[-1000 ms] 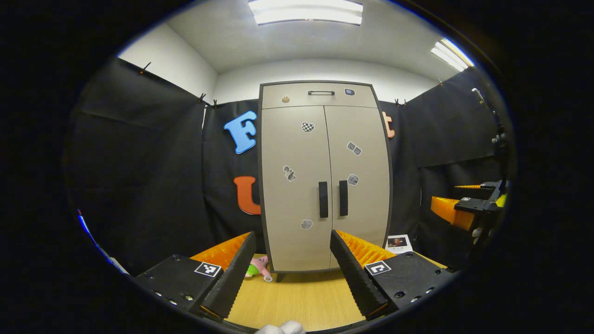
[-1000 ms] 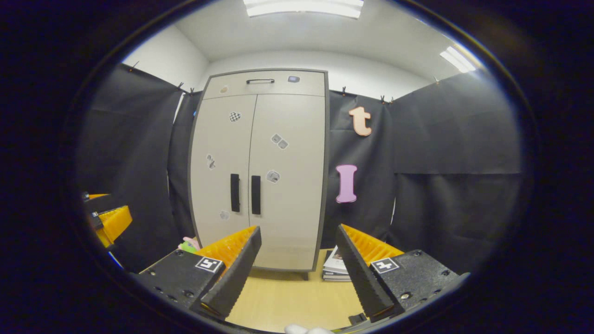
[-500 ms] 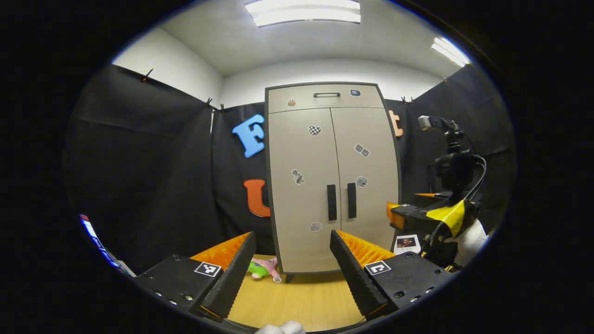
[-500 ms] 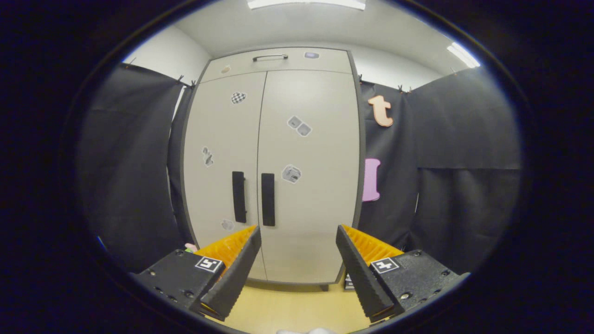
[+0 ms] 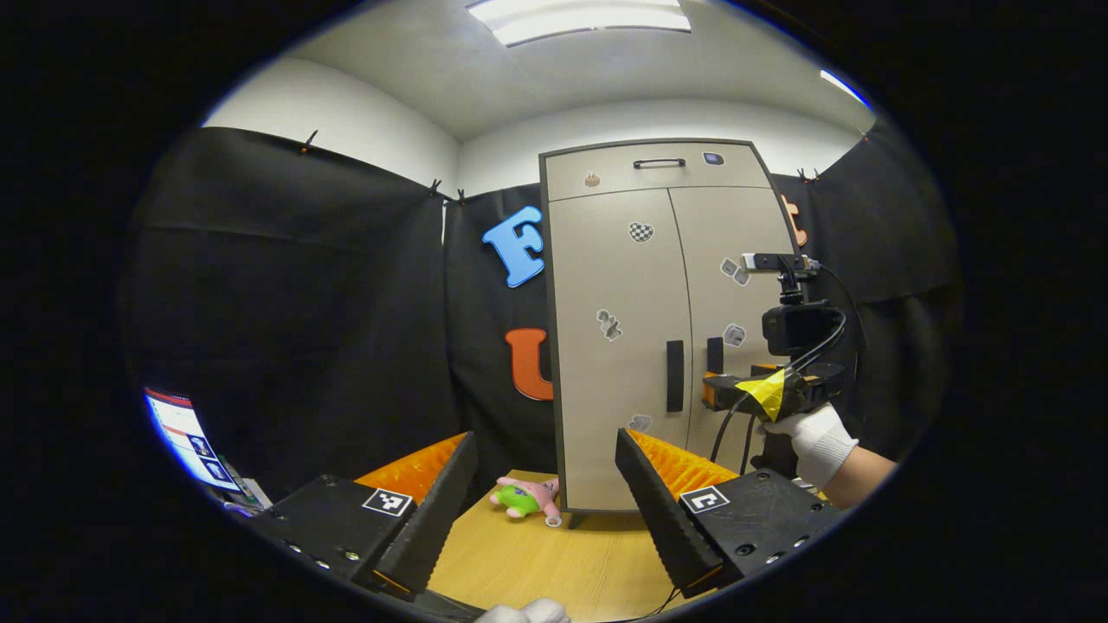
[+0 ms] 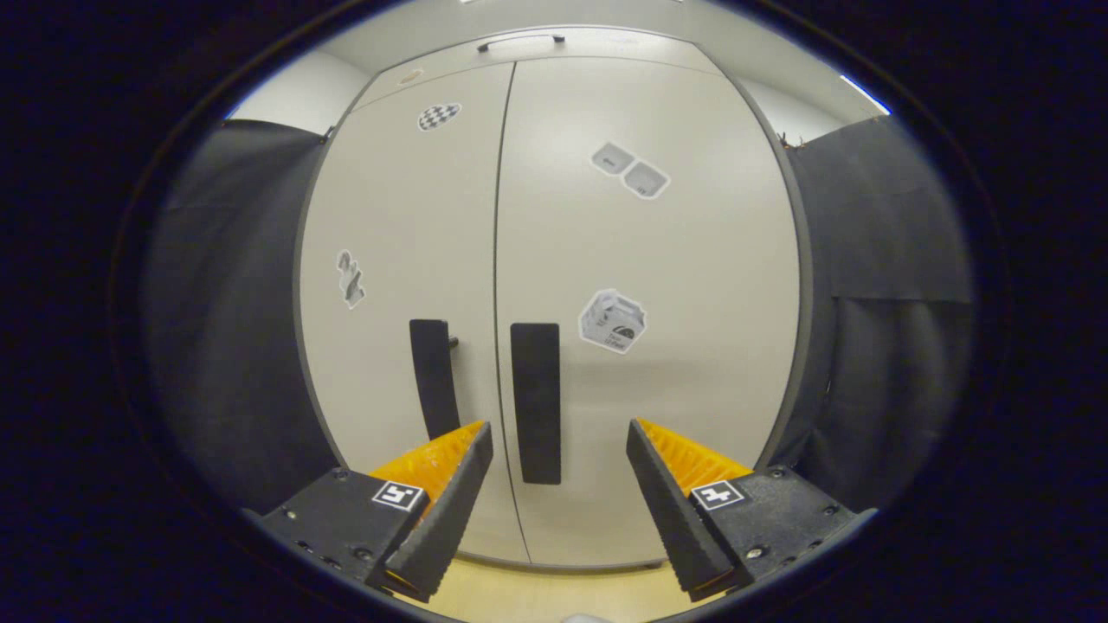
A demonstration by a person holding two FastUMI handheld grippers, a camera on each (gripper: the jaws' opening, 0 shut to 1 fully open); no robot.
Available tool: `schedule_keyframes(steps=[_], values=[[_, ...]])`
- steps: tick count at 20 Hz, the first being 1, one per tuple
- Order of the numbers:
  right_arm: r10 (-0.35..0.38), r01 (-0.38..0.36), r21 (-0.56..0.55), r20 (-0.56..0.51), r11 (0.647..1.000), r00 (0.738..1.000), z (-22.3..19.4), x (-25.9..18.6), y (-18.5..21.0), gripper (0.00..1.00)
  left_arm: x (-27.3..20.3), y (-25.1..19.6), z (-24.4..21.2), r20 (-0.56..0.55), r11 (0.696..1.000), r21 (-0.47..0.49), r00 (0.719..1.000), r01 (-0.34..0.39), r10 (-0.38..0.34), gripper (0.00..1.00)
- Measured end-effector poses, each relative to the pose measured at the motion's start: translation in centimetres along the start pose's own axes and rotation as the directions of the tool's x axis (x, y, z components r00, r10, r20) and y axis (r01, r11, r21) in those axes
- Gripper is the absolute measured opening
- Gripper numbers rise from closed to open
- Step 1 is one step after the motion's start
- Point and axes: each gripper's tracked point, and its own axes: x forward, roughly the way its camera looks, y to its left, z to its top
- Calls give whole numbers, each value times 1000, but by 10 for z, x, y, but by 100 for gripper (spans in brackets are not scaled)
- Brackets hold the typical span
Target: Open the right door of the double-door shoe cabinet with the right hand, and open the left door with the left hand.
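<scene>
Both grippers held open before the closed shoe cabinet (image 6: 554,260)

The right gripper (image 6: 558,441) is held near the right door's handle (image 6: 537,402), jaws wide apart and empty; the left gripper (image 5: 545,450) is kept farther back, equally open

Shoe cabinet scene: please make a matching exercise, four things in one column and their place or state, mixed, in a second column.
Things:
1. tall beige double-door shoe cabinet
2. pink and green plush toy
3. right gripper
4. left gripper

Place or state:
A. on the wooden floor, left of the cabinet foot
B. open, close before the black right door handle
C. both doors shut
D. open, far from the cabinet

Pairs: 1-C, 2-A, 3-B, 4-D
</scene>
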Motion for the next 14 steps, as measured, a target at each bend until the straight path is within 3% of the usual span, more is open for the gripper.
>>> schedule_keyframes(steps=[3, 9, 10, 13, 14], values=[[-8, 9, 16, -13, 1000, 1000, -1, 23, 2, 94, 6, 3, -2, -5, 999, 20, 999, -39, 39, 96], [-20, 20, 17, -5, 1000, 1000, 3, 42, 4, 77, 17, 1, -3, -5, 998, 40, 999, -53, 53, 96], [-31, 31, 20, 6, 999, 999, 5, 41, 3, 66, 18, 0, -4, -6, 998, 40, 999, -51, 51, 96], [-3, 3, 33, -2, 999, 1000, 4, 40, 11, 48, 18, 2, -3, -2, 998, 40, 999, -51, 51, 96], [-5, 5, 34, 2, 999, 1000, 5, 44, 10, 36, 18, 4, -3, -1, 998, 36, 999, -50, 50, 96]])
